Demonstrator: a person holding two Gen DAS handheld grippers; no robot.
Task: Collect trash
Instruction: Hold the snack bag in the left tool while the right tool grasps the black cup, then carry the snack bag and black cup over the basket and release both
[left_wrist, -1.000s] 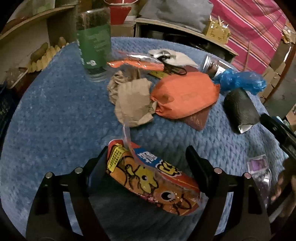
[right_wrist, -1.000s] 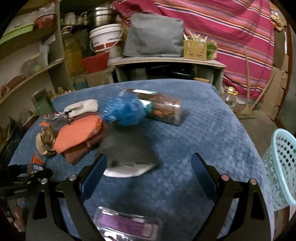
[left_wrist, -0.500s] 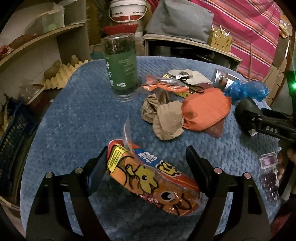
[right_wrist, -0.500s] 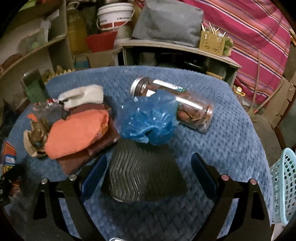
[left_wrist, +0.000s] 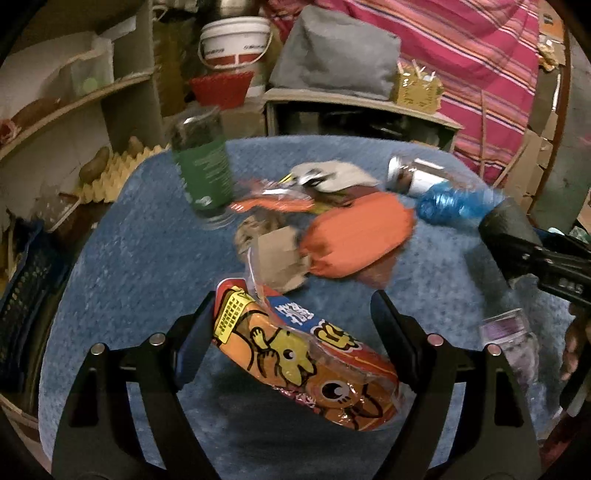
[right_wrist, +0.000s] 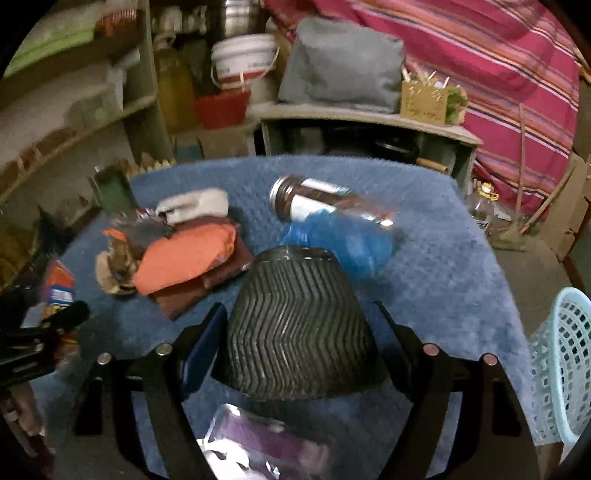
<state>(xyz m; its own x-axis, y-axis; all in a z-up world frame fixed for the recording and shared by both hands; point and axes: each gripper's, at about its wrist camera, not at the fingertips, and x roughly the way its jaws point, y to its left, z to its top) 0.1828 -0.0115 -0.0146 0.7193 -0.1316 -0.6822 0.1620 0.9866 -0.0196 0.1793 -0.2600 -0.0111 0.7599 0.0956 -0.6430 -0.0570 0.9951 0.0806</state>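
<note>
My left gripper holds an orange cartoon snack wrapper between its fingers, lifted above the blue table cover. My right gripper stands around a black ribbed cup lying on its side; its fingers sit at the cup's sides and it shows in the left wrist view too. On the table lie an orange pouch, crumpled brown paper, a blue plastic bag and a purple foil wrapper.
A green jar stands at the back left. A clear jar lies on its side behind the blue bag. A light blue mesh basket stands off the table's right edge. Shelves and a bucket lie beyond.
My left gripper has risen and pulled back with the snack wrapper. My right gripper has moved forward until the black cup sits between its fingers.
</note>
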